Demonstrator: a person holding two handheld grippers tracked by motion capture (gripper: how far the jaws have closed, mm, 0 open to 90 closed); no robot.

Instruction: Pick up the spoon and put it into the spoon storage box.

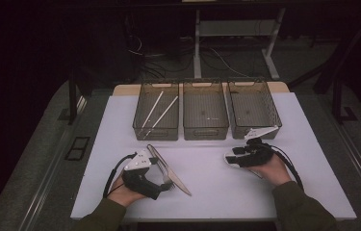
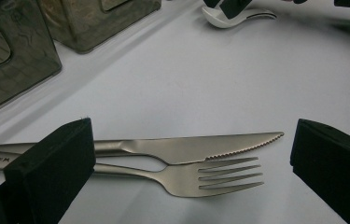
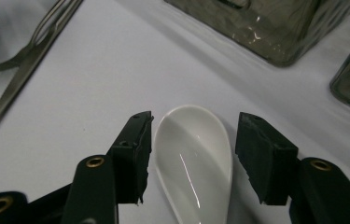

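Right gripper straddles the white ceramic spoon at table's 4 o'clock, jaws half-open, one pad touching, nothing gripped; centre bowl, close evenly; left gripper gapes, empty.

The spoon looks like glossy white ceramic; the knife and fork are polished metal. The worktop is matt white, the bins smoky translucent plastic, the fingers matt black, rough-edged

Three smoky translucent plastic bins; two white chopsticks; one steel knife; one steel fork; one white ceramic spoon.
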